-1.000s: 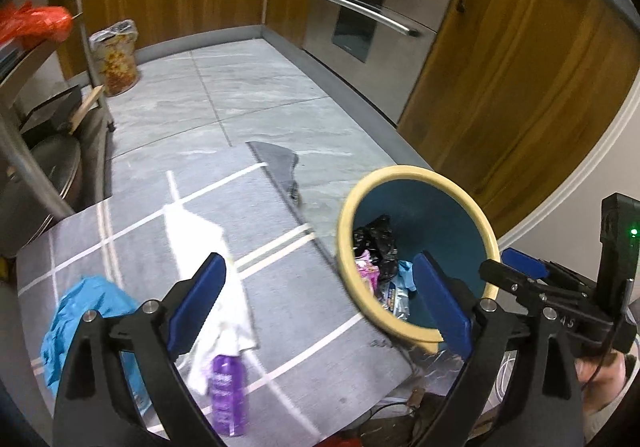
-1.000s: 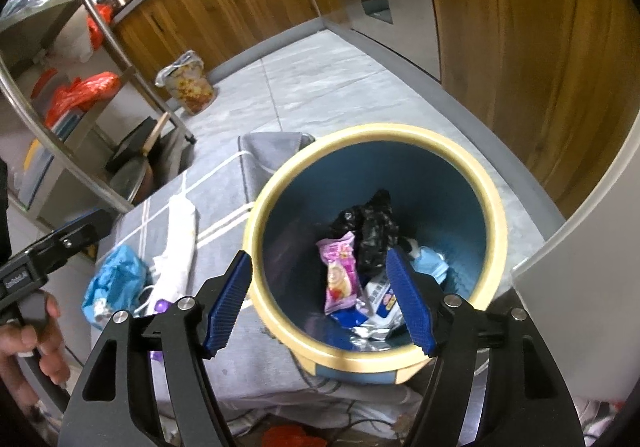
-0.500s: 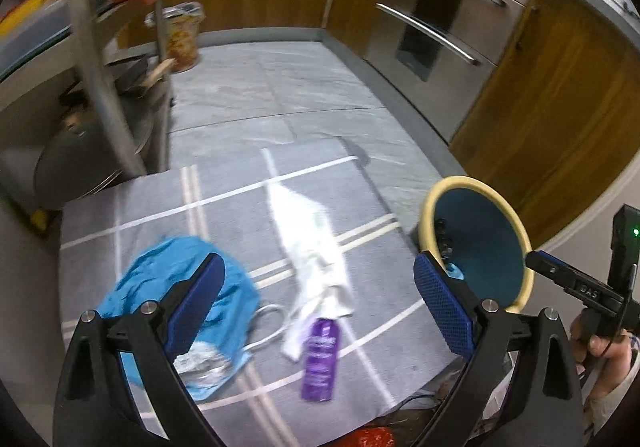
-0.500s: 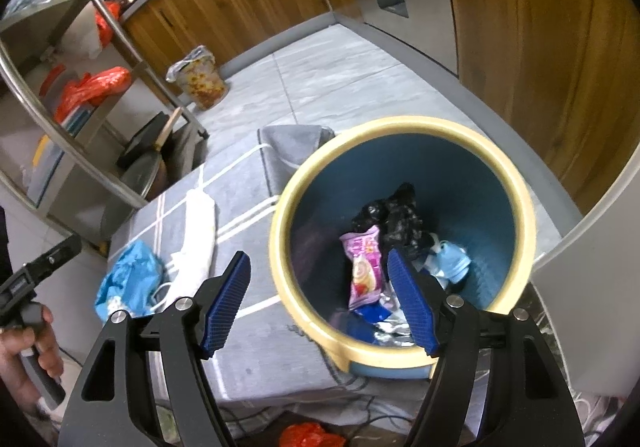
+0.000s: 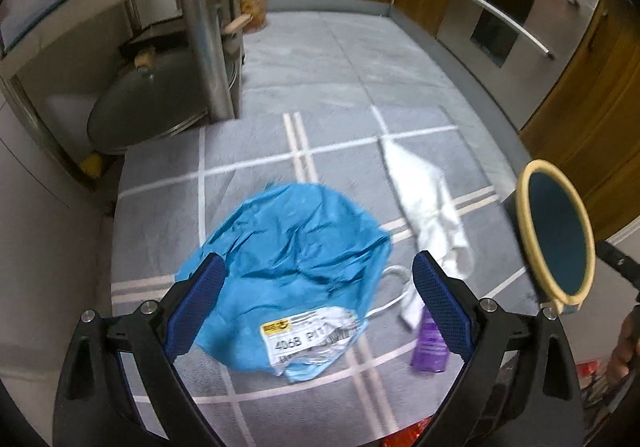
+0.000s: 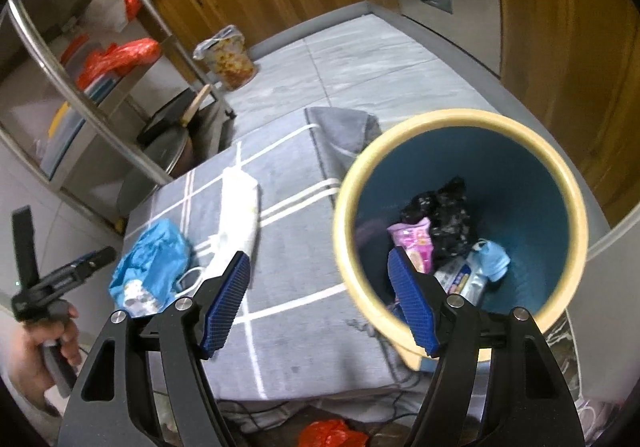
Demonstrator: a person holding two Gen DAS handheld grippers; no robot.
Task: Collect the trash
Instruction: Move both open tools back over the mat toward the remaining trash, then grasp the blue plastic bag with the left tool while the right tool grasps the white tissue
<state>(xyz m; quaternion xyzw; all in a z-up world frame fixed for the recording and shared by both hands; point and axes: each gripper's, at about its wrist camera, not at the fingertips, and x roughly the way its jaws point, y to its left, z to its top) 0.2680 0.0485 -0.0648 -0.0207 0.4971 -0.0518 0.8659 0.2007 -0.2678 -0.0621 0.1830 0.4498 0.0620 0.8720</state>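
Observation:
A crumpled blue plastic mailer bag (image 5: 292, 259) with a white label lies on the grey rug (image 5: 248, 151). My left gripper (image 5: 316, 303) hovers just above it, open, its blue pads apart on either side with nothing between them. To its right lie a white cloth (image 5: 428, 203) and a small purple bottle (image 5: 430, 347). The blue bin with a cream rim (image 6: 460, 223) holds several wrappers and a black bag. My right gripper (image 6: 320, 303) is open over the bin's near left rim, empty. The blue bag (image 6: 148, 267) and white cloth (image 6: 240, 203) show left of it.
A steel shelf rack (image 5: 200, 27) with pans stands at the rug's far left edge. Wooden cabinets and an oven (image 5: 512, 19) line the far and right sides. A patterned bag (image 6: 228, 55) sits on the grey tile floor. Red plastic (image 6: 332, 433) lies near the rug's front edge.
My left gripper swung left from the bin and dropped lower until the blue bag came between its pads. My right gripper drifted left, so the bin sits further right in its view.

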